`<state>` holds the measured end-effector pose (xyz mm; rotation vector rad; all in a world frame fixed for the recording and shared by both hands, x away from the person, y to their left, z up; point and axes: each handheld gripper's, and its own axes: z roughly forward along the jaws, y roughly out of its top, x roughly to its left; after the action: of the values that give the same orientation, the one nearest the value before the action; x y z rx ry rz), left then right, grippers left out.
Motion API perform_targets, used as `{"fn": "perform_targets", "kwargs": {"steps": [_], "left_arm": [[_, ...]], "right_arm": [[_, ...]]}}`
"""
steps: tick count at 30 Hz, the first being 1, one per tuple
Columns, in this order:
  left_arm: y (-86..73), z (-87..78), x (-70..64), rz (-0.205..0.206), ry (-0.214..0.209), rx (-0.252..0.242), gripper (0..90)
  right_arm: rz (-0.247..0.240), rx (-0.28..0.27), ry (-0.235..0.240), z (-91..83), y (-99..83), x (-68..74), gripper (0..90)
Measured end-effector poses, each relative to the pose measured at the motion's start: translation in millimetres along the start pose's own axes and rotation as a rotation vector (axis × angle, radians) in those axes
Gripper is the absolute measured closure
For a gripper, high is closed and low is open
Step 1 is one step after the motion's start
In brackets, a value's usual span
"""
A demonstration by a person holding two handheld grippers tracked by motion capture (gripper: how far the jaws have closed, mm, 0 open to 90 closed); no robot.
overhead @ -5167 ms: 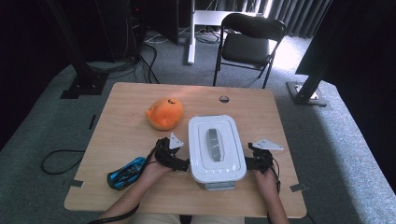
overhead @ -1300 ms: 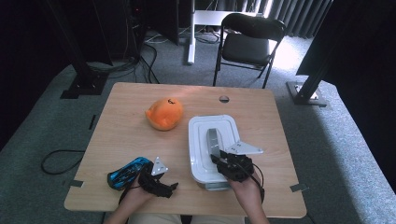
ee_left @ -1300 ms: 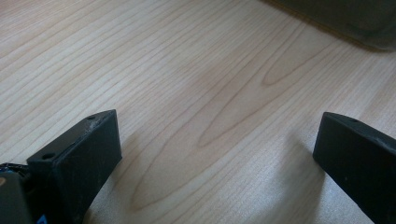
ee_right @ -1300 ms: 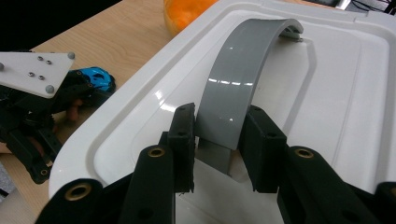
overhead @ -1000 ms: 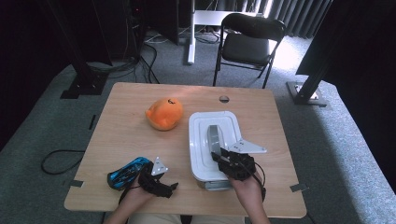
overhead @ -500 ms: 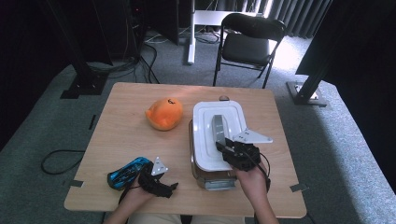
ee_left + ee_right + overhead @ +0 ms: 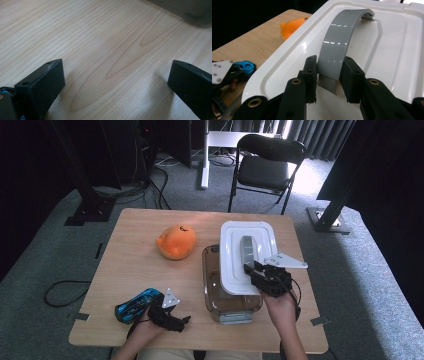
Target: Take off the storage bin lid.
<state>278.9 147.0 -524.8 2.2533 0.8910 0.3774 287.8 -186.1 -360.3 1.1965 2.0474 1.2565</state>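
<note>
A clear plastic box (image 7: 220,295) stands near the table's front edge. Its white lid (image 7: 232,257) is lifted off and held above it, shifted to the far right. My right gripper (image 7: 252,270) is shut on the lid's grey handle (image 7: 337,50), with the jaws pressed on both sides of the strap. My left gripper (image 7: 182,320) rests low on the wooden table (image 7: 100,37) at the front left, open, with bare wood between its jaws. A blue toy car (image 7: 135,304) lies just left of it.
An orange plush toy (image 7: 176,241) sits on the table behind and left of the box. A black folding chair (image 7: 265,162) stands beyond the far edge. Black stand legs (image 7: 90,205) and cables lie on the grey carpet.
The right gripper has raised the lid by its handle off the box and carried it up and away from me, baring the clear box. The left gripper has stayed put.
</note>
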Motion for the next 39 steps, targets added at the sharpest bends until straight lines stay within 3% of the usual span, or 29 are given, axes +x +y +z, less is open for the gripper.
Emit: {"fn": "perform_targets", "kwargs": {"steps": [20,24,32,39], "left_arm": [[0.0,0.0,-0.1,-0.001,0.000,0.000,1.6],[-0.1,0.1,-0.2,-0.002,-0.001,0.000,1.5],[0.0,0.0,0.0,0.001,0.000,0.001,1.5],[0.0,-0.1,0.1,0.003,0.000,0.003,1.5]], "right_arm": [[0.059,-0.013,-0.132,-13.6,-1.0,-54.2,67.7],[0.076,-0.007,-0.172,-14.1,-7.8,-67.9,67.7],[0.098,0.010,-0.206,-14.0,-19.2,-86.1,67.8],[0.132,0.054,-0.249,-6.7,-38.0,-106.7,67.8]]}}
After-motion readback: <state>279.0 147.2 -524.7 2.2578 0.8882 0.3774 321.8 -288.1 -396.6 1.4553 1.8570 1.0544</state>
